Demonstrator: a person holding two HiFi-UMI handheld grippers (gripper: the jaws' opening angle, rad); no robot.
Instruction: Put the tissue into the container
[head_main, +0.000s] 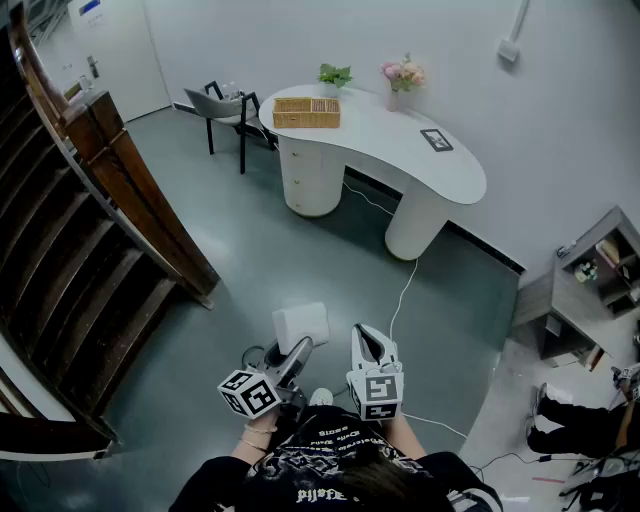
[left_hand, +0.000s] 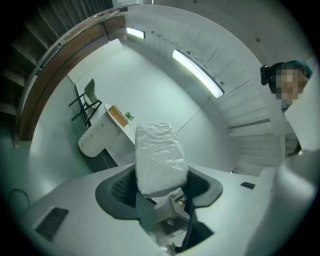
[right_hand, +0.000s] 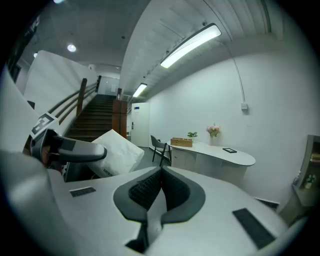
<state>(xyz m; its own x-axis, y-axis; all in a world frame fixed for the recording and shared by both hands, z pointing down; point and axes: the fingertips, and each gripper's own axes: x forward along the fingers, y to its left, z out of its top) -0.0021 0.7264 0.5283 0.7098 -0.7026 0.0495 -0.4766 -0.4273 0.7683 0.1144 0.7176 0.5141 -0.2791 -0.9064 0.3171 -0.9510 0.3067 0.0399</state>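
A white plastic-wrapped tissue pack (head_main: 300, 326) is clamped between the wide-set jaws of my left gripper (head_main: 297, 347), held above the grey floor close to the person's body. In the left gripper view the tissue pack (left_hand: 158, 156) stands upright between the dark pads. My right gripper (head_main: 366, 338) is beside it, shut and empty; its pads (right_hand: 150, 189) meet. The tissue pack (right_hand: 118, 150) shows to its left. A wicker container (head_main: 306, 112) sits on the far white table (head_main: 400, 155), well away from both grippers.
A chair (head_main: 226, 108) stands left of the table. A plant (head_main: 334, 74), a flower vase (head_main: 402, 78) and a black frame (head_main: 436, 140) share the tabletop. A wooden staircase (head_main: 80, 250) fills the left side. A cable (head_main: 401, 298) crosses the floor; a shelf (head_main: 590, 285) stands at right.
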